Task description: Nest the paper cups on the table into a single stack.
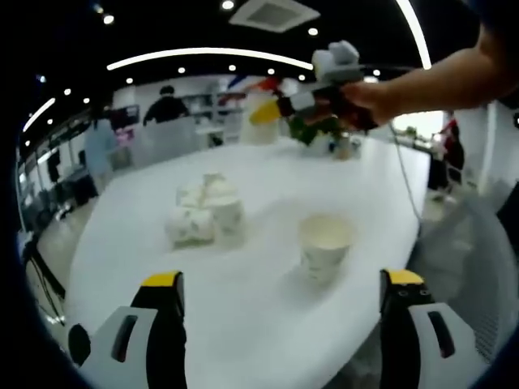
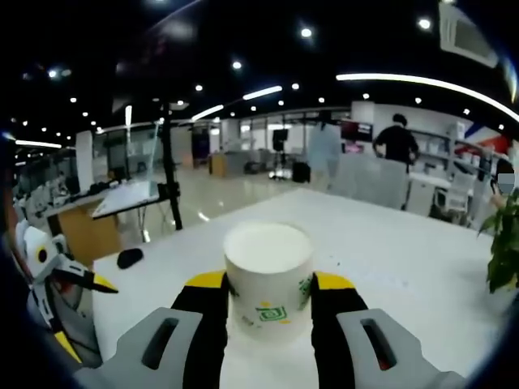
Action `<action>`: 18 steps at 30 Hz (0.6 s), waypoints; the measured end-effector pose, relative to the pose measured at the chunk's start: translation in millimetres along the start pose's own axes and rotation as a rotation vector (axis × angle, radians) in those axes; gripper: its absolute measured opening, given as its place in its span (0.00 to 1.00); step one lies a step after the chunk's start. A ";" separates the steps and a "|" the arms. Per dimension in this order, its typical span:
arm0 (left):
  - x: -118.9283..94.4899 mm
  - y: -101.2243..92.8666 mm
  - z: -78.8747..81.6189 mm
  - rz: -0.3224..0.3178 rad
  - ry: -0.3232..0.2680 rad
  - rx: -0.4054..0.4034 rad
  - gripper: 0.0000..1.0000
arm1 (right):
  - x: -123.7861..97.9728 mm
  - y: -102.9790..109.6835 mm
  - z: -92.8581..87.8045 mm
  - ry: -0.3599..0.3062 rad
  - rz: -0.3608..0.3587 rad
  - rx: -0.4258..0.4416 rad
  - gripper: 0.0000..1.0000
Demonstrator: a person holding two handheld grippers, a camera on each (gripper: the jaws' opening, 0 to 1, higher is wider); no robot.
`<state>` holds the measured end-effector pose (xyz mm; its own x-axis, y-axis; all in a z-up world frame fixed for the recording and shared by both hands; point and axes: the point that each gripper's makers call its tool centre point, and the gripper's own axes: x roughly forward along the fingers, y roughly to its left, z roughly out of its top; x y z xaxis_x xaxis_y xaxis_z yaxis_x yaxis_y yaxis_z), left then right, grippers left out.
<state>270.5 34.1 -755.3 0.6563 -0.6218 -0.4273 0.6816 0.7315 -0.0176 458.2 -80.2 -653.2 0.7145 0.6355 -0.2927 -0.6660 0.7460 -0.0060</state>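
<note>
An upright paper cup stands on the white table just ahead of my left gripper, whose jaws are spread wide and open with nothing between them. Further left lies a cluster of several paper cups, some tipped over. My right gripper is shut on a paper cup with a green logo, held above the table. In the left gripper view a hand holds the right gripper high over the far end of the table.
A green plant stands at the table's far end and a small black object lies near its corner. The left gripper shows at the left edge. People stand among the desks behind.
</note>
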 end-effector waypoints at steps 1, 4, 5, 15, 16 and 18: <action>-0.6 -2.4 1.3 -0.009 -0.007 0.004 0.98 | -1.7 2.1 -0.2 -0.001 0.000 -0.003 0.37; -1.2 -5.0 3.3 -0.021 -0.016 0.011 0.98 | -8.2 11.7 -1.7 -0.005 0.006 -0.016 0.37; -1.2 -5.4 3.5 -0.023 -0.017 0.014 0.98 | -9.5 13.7 -1.9 -0.005 0.009 -0.017 0.37; 1.0 -5.2 10.1 -0.016 -0.035 0.033 0.98 | -22.7 41.1 0.9 -0.013 0.101 -0.016 0.37; 1.6 -5.2 10.2 -0.016 -0.035 0.038 0.98 | -23.0 41.9 1.4 -0.014 0.104 -0.017 0.37; 1.8 -4.1 10.0 -0.012 -0.031 0.046 0.98 | -23.8 48.3 4.1 -0.019 0.127 -0.030 0.37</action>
<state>272.2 27.3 -747.0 0.6573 -0.6393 -0.3991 0.7031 0.7109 0.0191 409.9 -58.4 -642.6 0.6275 0.7285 -0.2747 -0.7574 0.6529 0.0013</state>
